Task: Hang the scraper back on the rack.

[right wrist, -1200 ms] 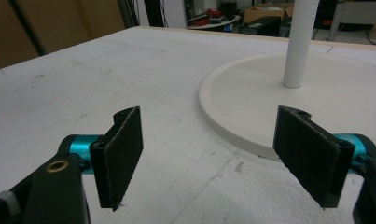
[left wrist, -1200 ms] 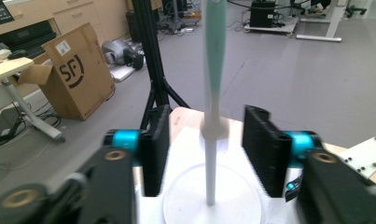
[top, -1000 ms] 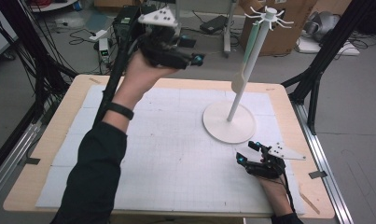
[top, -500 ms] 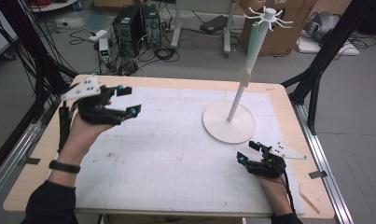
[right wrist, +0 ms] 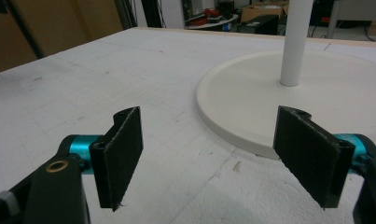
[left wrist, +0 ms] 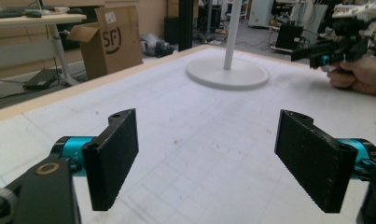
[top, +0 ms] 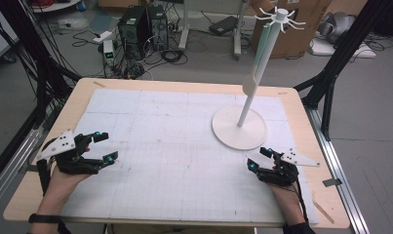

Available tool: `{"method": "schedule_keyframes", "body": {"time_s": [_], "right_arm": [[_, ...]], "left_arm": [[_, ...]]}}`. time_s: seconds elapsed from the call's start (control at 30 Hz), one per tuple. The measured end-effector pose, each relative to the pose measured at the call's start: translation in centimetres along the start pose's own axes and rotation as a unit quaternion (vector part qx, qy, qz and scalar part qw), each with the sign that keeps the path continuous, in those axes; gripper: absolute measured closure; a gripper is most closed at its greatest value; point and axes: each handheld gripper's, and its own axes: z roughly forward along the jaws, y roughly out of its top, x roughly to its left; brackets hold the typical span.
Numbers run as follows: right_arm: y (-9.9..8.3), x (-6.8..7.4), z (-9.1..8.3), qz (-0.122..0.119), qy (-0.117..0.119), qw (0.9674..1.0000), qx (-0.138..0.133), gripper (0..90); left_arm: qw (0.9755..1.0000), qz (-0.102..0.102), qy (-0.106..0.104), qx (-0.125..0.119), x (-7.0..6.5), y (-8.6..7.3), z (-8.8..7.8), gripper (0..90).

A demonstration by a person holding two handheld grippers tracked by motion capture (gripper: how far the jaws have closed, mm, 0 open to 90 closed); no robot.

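Both tongs sit low on the bench, empty, jaws spread wide: left tongs at the near-left edge of the white grid mat, right tongs at near right, just short of the stand's round base. The thing nearest the work is the white stand, right of centre toward the far side: a flat disc base, a slim upright pole, a crown of short hook arms on top, and a pale spoon-like utensil hanging down along the pole with a greenish handle. In the right tongs view the base rim lies just beyond the open jaws, pole rising behind it; in the left tongs view the stand is well off across the mat, with the other hand and its tongs at far right. Handling guess: stand looks like rigid plastic, smooth and a bit slick, light up top with the weight in the disc, so it could tip if pushed high; best hold is the pole low down or the base rim. The utensil looks light, stiff, free to swing; grip its handle, not the bowl. Readable writing: "SF" on a cardboard box on the floor beyond the bench; a small white label on it is too small to read.
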Motion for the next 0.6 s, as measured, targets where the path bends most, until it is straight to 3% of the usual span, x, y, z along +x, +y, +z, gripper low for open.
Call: {"method": "schedule_keyframes", "body": {"time_s": [0.23,0.6], "right_arm": [[0.0,0.0,0.0,0.000,0.004,1.0000,0.002,23.6],[0.0,-0.1,0.0,-0.005,0.005,1.0000,0.002,23.4]], "left_arm": [[0.9999,-0.014,0.010,-0.002,0.0,-2.7,-0.5,20.2],[0.9999,-0.007,0.006,0.004,-0.5,-3.6,-0.4,19.1]]}}
